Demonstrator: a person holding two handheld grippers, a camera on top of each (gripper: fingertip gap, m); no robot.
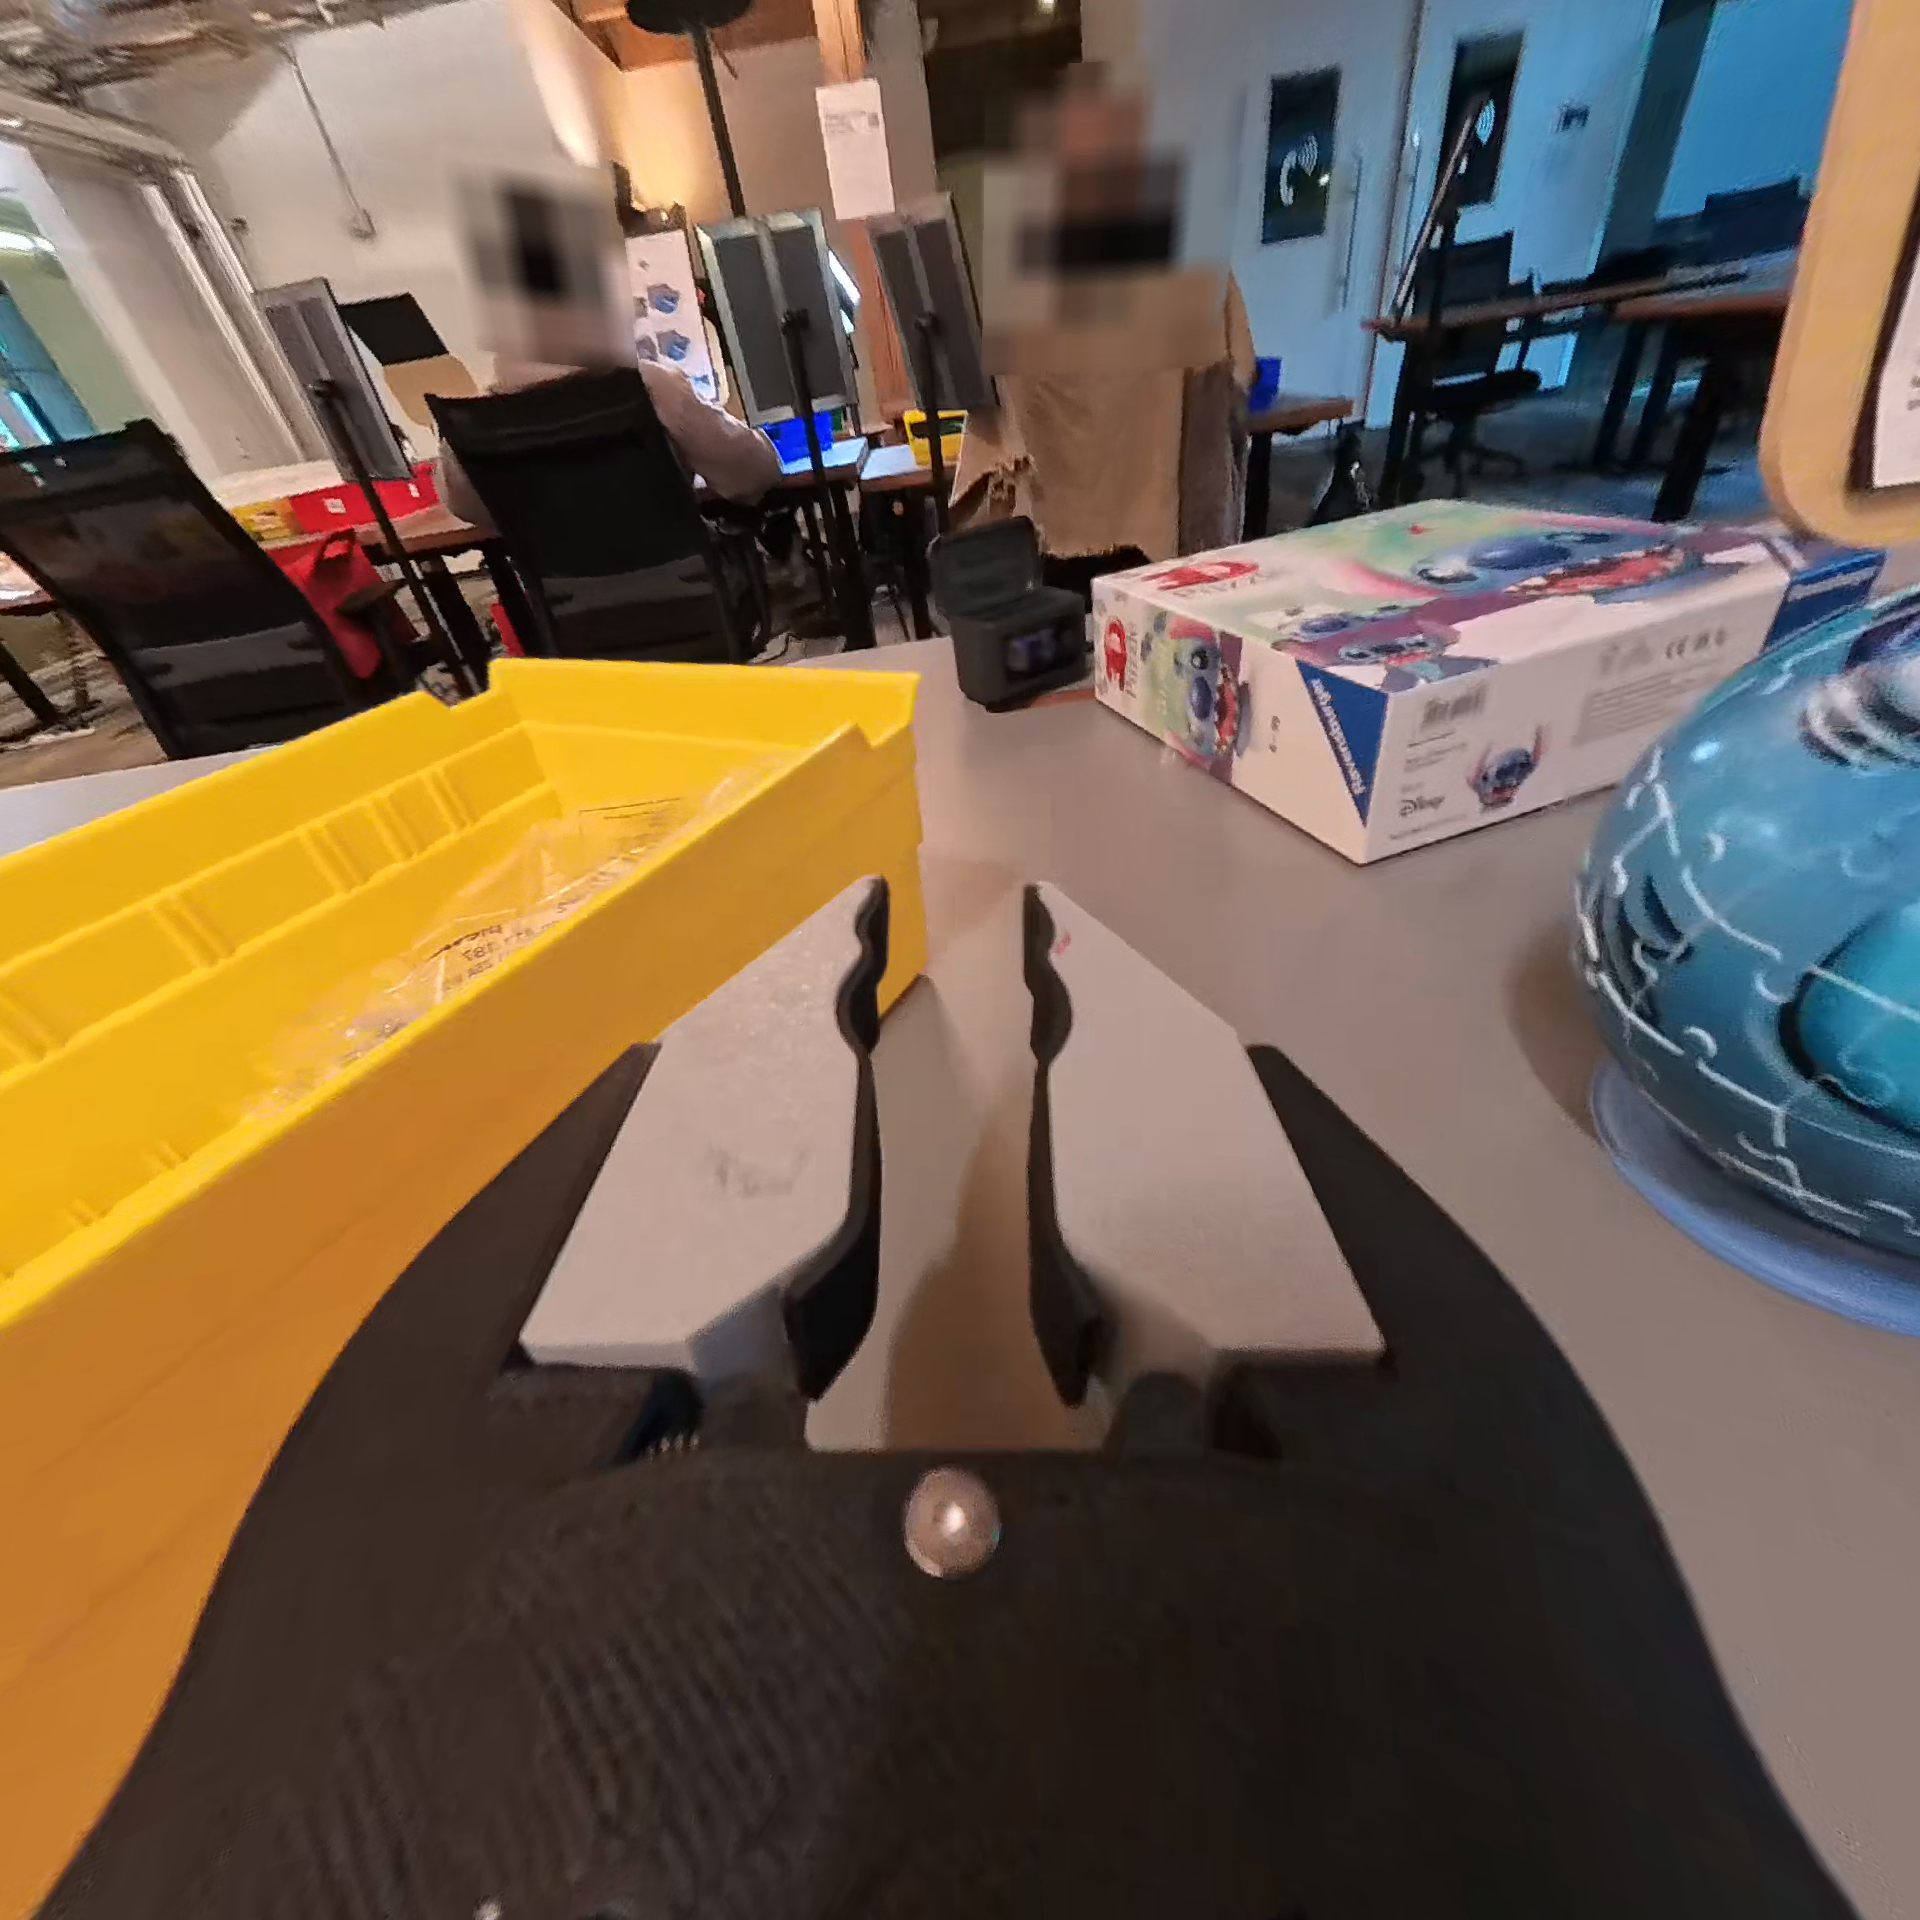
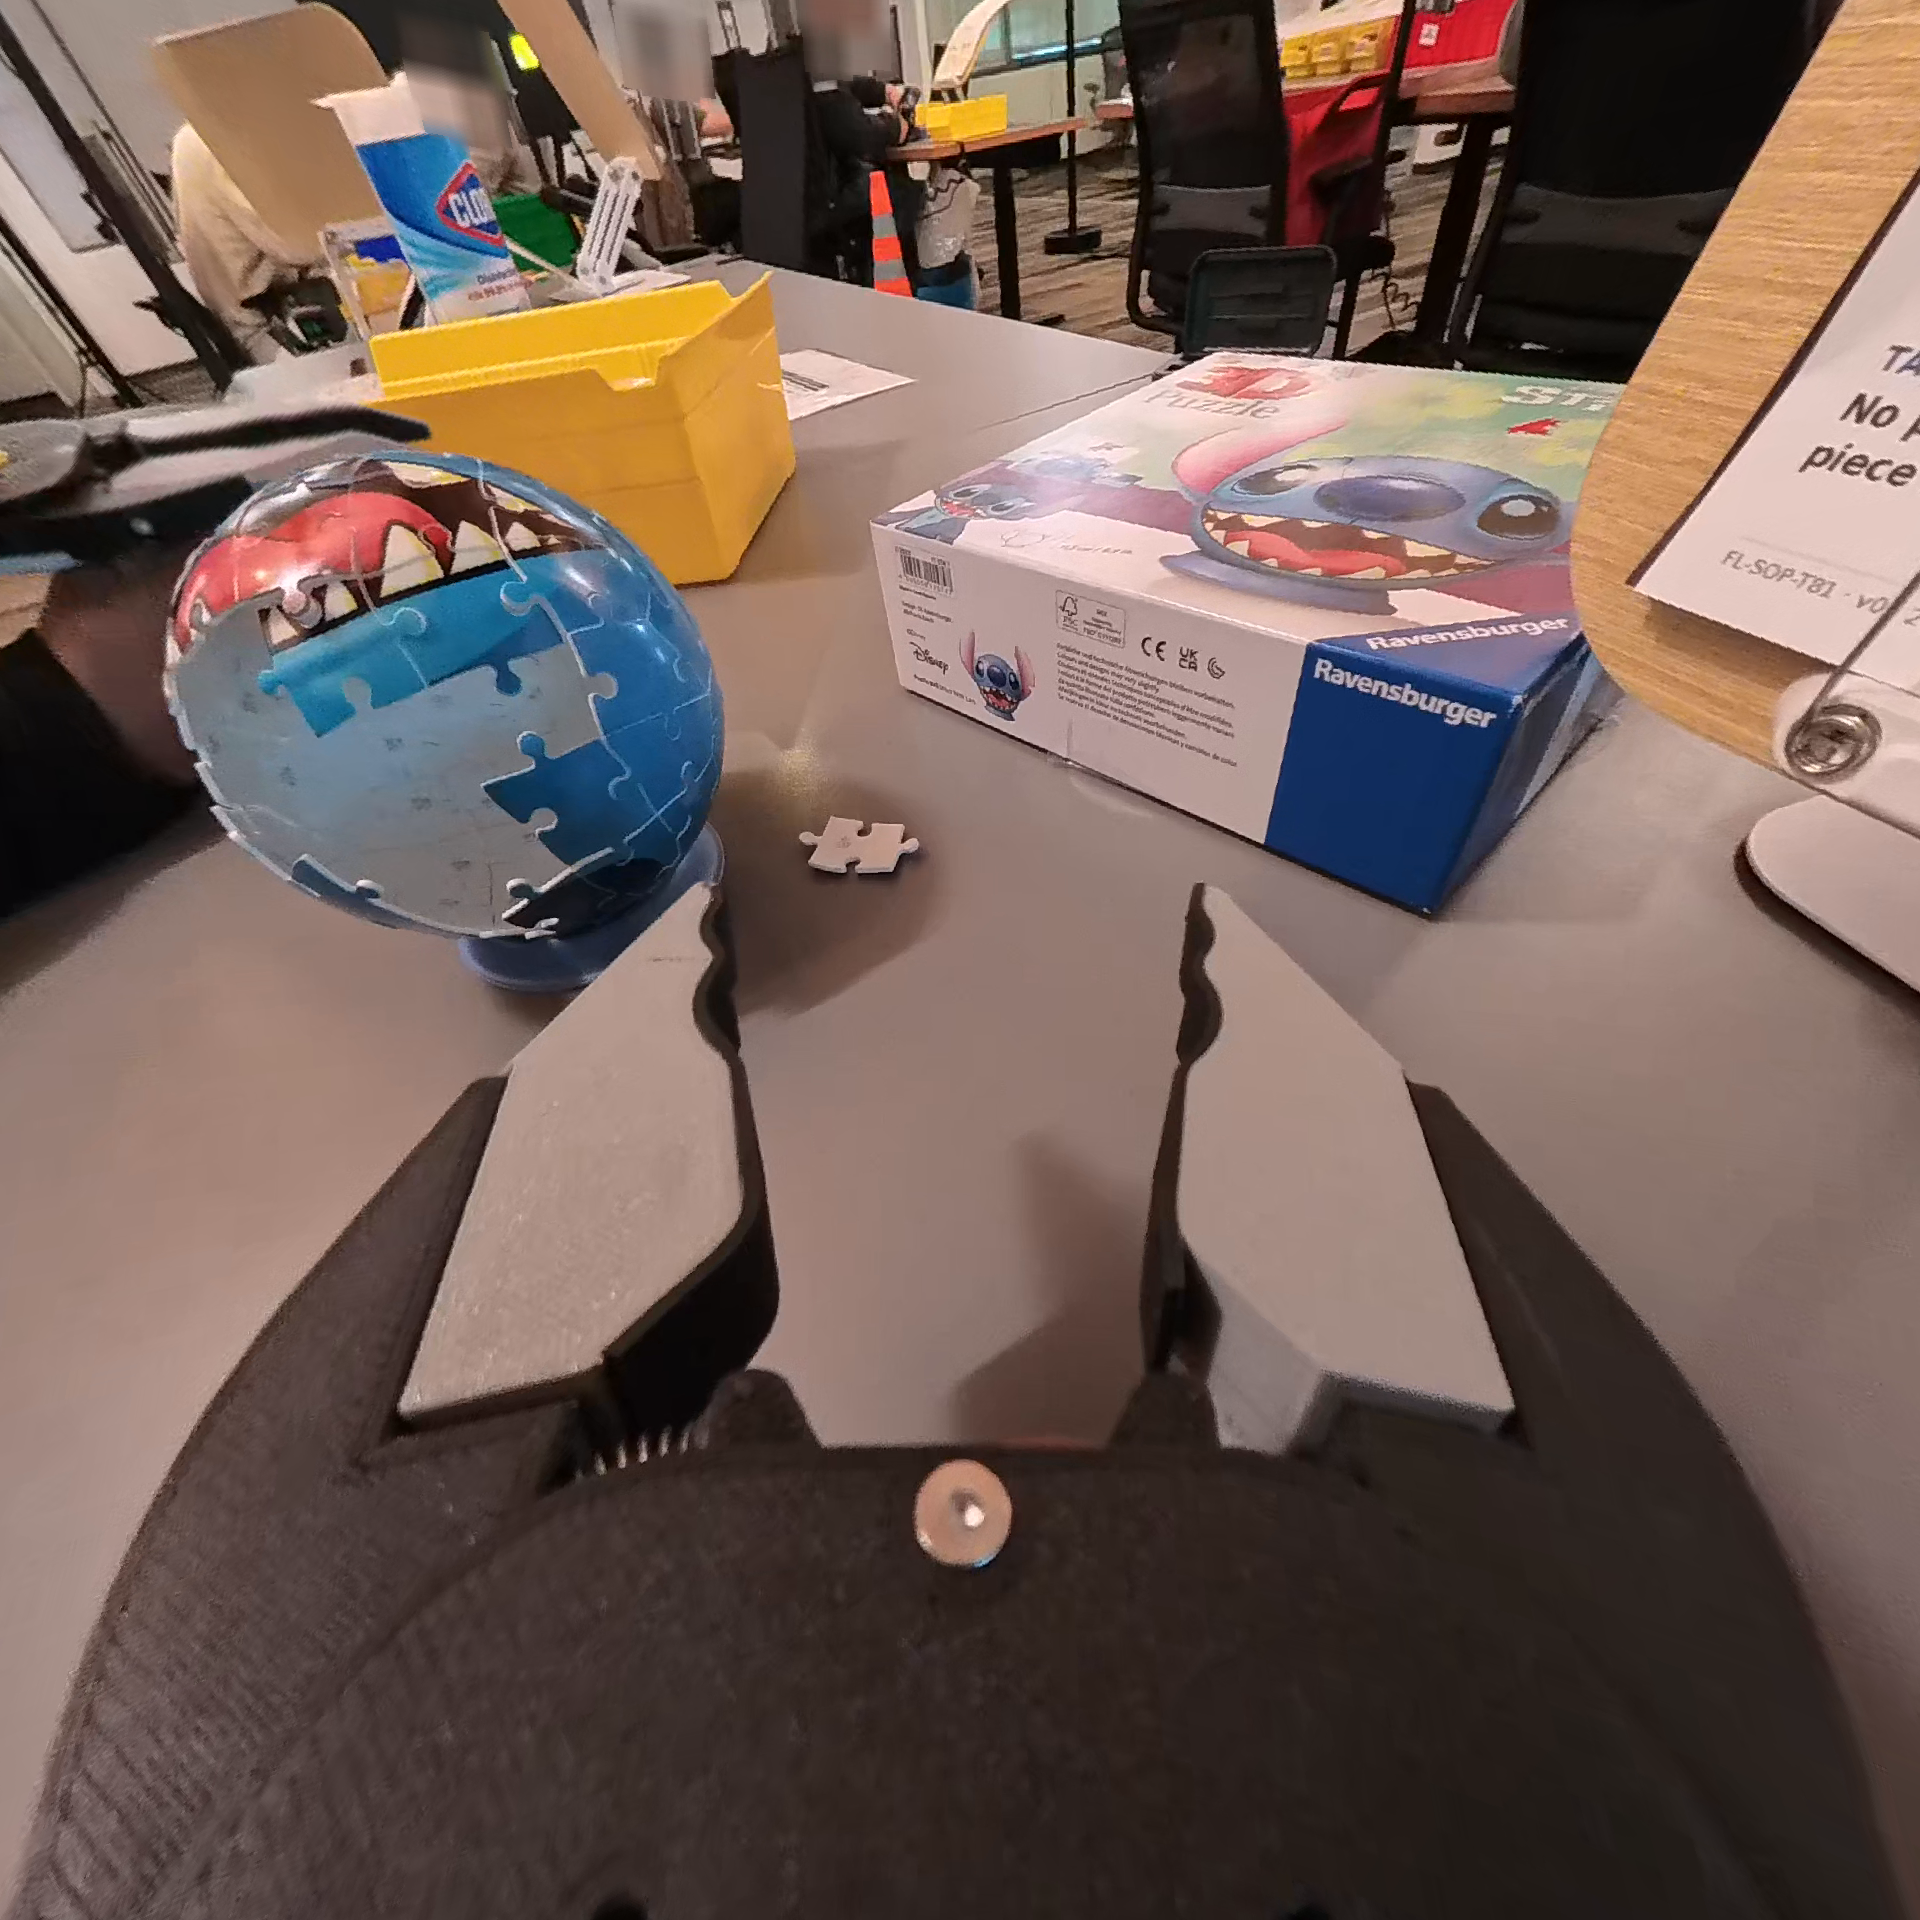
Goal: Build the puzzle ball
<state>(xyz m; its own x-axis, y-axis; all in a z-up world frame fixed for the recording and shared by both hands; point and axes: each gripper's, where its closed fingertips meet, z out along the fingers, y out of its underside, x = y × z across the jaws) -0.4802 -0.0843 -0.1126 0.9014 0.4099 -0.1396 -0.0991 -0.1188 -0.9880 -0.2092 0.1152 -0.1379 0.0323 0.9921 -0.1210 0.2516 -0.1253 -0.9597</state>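
The puzzle ball (image 2: 582,727) stands on a blue round stand (image 2: 561,961) at the left of the grey table. It is blue with a red mouth and white teeth, and a wide gap on its near side shows the pale inside. One loose piece (image 2: 860,844) lies pale side up just right of the stand. My right gripper (image 2: 956,914) is open and empty, low over the table, short of the piece. My left gripper (image 1: 956,914) is open with a narrow gap and empty, left of the ball (image 1: 1766,987). It also shows behind the ball's top in the right wrist view (image 2: 395,426).
A yellow bin (image 1: 312,1195) with a clear plastic bag inside stands at the left, close to my left gripper. The puzzle's box (image 2: 1195,665) lies at the back right. A wooden sign stand (image 2: 1714,416) with a paper sheet is at the far right. People sit at desks behind. To reach the loose piece (image 2: 860,844) in a straight line is about 12 cm for my right fingers, about 25 cm for my left.
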